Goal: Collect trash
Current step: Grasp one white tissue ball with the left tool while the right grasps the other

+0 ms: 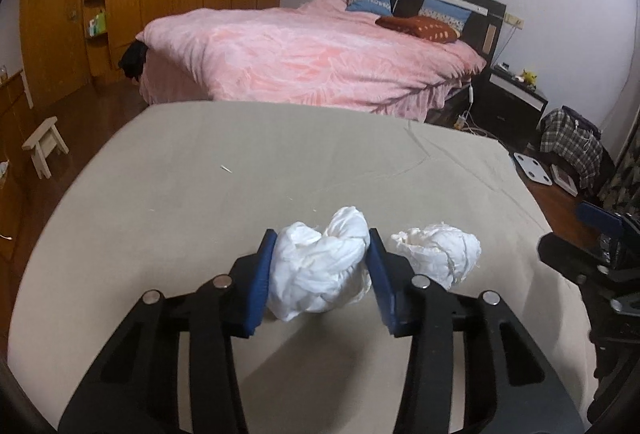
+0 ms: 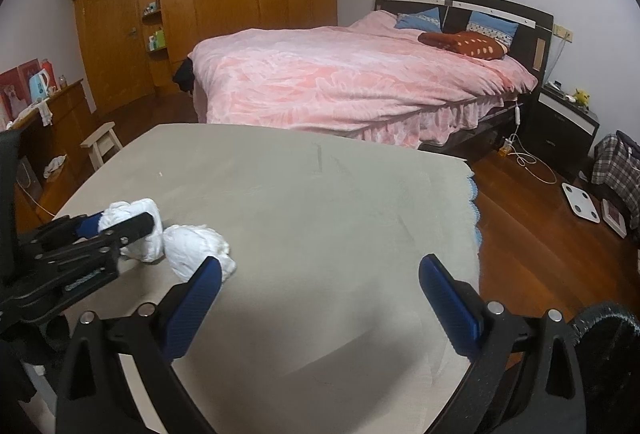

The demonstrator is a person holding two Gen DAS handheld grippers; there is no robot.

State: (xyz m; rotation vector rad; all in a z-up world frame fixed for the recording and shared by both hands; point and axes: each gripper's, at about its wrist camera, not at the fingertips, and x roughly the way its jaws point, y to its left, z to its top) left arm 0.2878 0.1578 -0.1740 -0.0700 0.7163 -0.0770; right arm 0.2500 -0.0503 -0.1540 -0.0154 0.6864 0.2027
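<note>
Two crumpled white tissue wads lie on a table with a beige cloth (image 1: 200, 174). My left gripper (image 1: 322, 246) has its blue pads pressed on both sides of the left wad (image 1: 320, 270); it also shows in the right wrist view (image 2: 120, 224) with that wad (image 2: 140, 230) in it. The second wad (image 1: 440, 252) lies just to the right, loose on the cloth, and shows in the right wrist view (image 2: 196, 246). My right gripper (image 2: 320, 270) is wide open and empty over the cloth (image 2: 320, 194), its left pad next to the second wad.
A bed with a pink duvet (image 1: 312, 50) stands beyond the table. The table's right edge (image 2: 474, 202) drops to a wooden floor with a white scale (image 2: 582, 208) and a cable. A small white stool (image 1: 42, 146) stands at the left.
</note>
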